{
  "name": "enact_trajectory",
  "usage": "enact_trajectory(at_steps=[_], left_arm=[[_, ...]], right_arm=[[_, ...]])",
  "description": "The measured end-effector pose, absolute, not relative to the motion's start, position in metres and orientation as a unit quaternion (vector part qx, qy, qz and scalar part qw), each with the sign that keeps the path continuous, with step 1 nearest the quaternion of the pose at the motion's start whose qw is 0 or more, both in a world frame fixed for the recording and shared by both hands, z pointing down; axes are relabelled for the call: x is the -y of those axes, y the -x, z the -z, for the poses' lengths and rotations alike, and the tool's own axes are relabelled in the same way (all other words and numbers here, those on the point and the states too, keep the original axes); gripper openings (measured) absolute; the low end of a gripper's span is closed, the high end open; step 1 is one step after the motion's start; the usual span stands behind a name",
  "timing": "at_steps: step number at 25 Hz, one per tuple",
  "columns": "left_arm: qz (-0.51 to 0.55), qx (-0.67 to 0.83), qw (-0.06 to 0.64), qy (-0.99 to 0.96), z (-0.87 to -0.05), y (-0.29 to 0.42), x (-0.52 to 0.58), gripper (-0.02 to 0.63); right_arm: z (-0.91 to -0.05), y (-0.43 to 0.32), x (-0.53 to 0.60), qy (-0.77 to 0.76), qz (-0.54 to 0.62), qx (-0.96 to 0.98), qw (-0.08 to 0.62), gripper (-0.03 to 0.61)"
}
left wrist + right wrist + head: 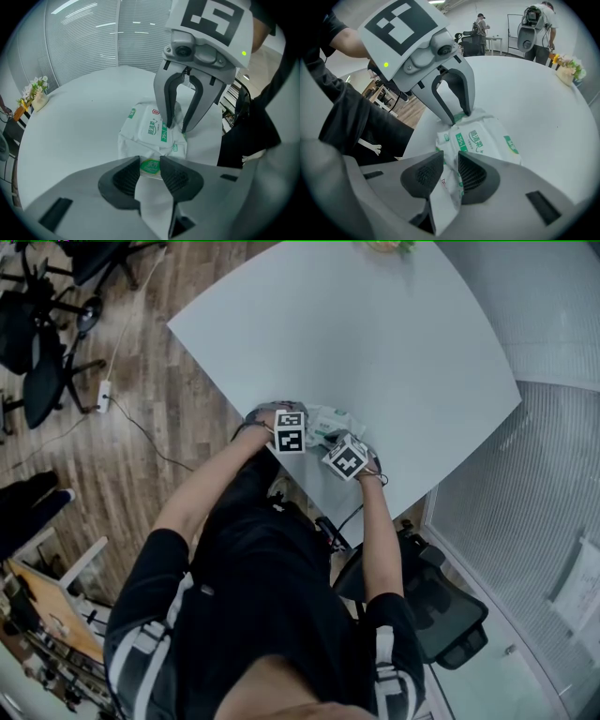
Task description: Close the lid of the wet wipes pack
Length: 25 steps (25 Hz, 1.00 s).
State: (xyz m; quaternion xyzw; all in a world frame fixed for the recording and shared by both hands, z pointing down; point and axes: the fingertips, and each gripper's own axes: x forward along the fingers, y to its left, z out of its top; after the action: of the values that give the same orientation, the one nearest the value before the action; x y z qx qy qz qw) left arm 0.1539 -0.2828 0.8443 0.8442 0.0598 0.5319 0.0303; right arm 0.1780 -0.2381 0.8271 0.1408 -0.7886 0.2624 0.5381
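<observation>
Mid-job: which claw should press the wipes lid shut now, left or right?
Right, probably. The right claw has its tips at the edge of the lid flap on the wet wipes pack, while the left claw pinches the pack's opposite end, steadying it.

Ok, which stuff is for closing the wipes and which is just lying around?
For the job:
pack
left gripper, jaws pinching one end of the pack
right gripper, jaws pinching the other end

Just lying about:
flowers
chairs
power strip
</observation>
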Motion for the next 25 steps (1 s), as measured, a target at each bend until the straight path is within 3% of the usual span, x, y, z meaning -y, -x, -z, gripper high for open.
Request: enact_trajectory(at_steps=[3,6,10,15,18,25], left_arm=[[-0.53,-0.057,0.024,-0.846,-0.845,-0.153,0.284,0.144],[-0.534,-0.044,0.022,-0.844,-0.847,-0.147,0.28,0.144],[-0.527,0.019,0.041,-0.849,-0.829,-0.134,0.269,0.144],[-0.409,0.175,0.105,-0.89,-0.741,-0.121,0.25,0.093],[-0.306,0.275,0.122,-0.903,-0.666,-0.105,0.222,0.045],[-0.129,0.386,0.109,-0.907,-0.524,-0.072,0.147,0.035]], right_arm=[[-0.83,-0.178,0.237,-0.153,-0.276,0.789,0.527,0.12],[-0.821,-0.175,0.231,-0.172,-0.29,0.794,0.507,0.173],[-0.782,-0.179,0.219,-0.24,-0.269,0.81,0.463,0.175],[-0.68,-0.202,0.208,-0.409,-0.252,0.828,0.289,0.165],[-0.611,-0.221,0.18,-0.494,-0.239,0.815,0.185,0.124],[-0.5,-0.238,0.108,-0.592,-0.198,0.78,0.045,0.069]])
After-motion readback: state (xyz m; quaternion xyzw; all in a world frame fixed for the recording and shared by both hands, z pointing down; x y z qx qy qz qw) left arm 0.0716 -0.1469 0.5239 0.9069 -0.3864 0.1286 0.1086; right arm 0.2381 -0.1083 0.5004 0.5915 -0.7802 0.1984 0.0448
